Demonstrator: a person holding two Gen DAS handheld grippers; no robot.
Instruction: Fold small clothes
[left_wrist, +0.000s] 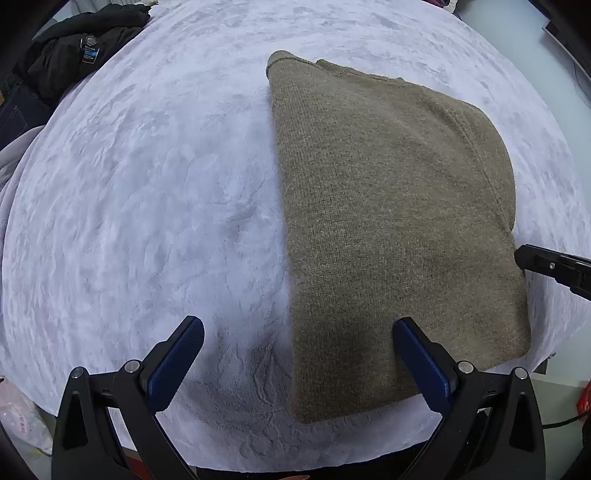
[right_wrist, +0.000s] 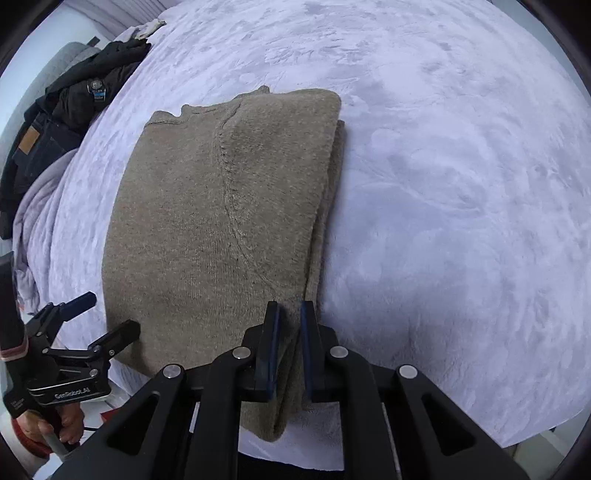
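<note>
A: What is shown in the left wrist view?

B: A brown knitted sweater (left_wrist: 399, 229) is seen lying flat on a pale lilac fleece blanket (left_wrist: 147, 206), already folded into a long narrow rectangle. The left gripper (left_wrist: 297, 369) is held above its near left corner with the jaws spread wide and nothing between them. The tip of the right gripper (left_wrist: 546, 264) is seen at the sweater's right edge. A heap of dark clothes (left_wrist: 74, 55) is left far off at the blanket's edge

A: And in the right wrist view?

B: The right gripper (right_wrist: 290, 350) is seen nearly closed, with the sweater's (right_wrist: 207, 221) near right edge pinched between its narrow jaws. Stacked layers are visible along that edge, and a curved seam is seen across the top. The left gripper (right_wrist: 99, 314) is seen open by the near left corner

A: Which step is judged to be in hand?

B: A cross fold seems to be prepared; the left corner would need to be gripped next, then both corners carried evenly toward the far end
</note>
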